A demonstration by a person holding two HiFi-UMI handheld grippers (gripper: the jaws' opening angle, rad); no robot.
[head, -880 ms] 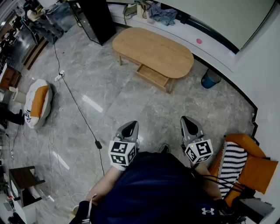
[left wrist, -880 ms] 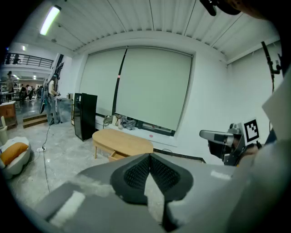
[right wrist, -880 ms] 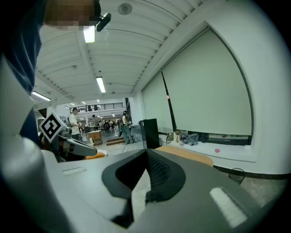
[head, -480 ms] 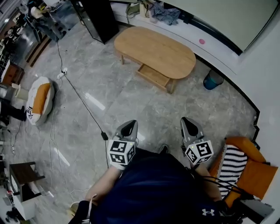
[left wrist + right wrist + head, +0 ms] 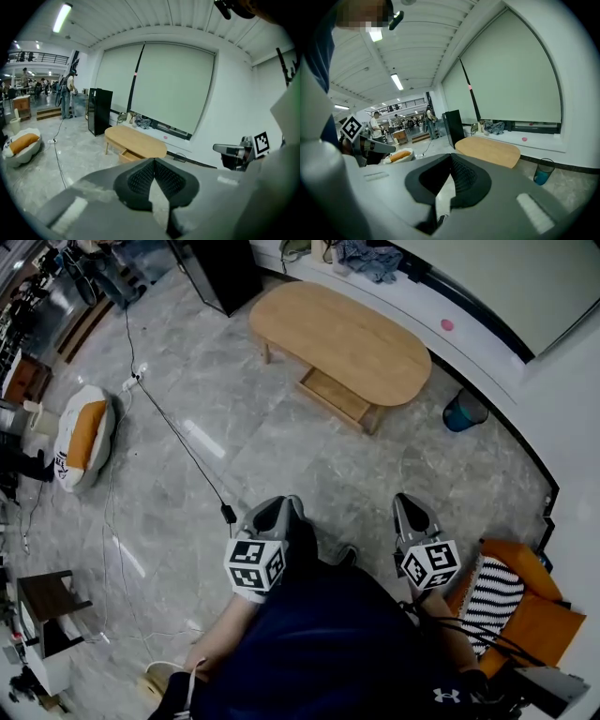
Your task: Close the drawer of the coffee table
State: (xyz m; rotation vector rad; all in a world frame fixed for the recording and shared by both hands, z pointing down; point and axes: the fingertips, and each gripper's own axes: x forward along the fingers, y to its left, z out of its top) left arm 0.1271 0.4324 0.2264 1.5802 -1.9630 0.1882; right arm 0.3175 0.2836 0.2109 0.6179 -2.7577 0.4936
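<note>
While the drawer (image 5: 336,395) stands pulled out from under the oval coffee table (image 5: 342,334), on the side facing the person, both grippers hang close to the person's body, well apart from the table across the grey stone floor (image 5: 281,456). The left gripper (image 5: 274,514) is clenched with nothing between its jaws, and so is the right gripper (image 5: 410,514). Near the table's right end stands a blue bin (image 5: 466,411). An orange chair (image 5: 548,610) with a striped cushion (image 5: 497,592) sits at the person's right.
</note>
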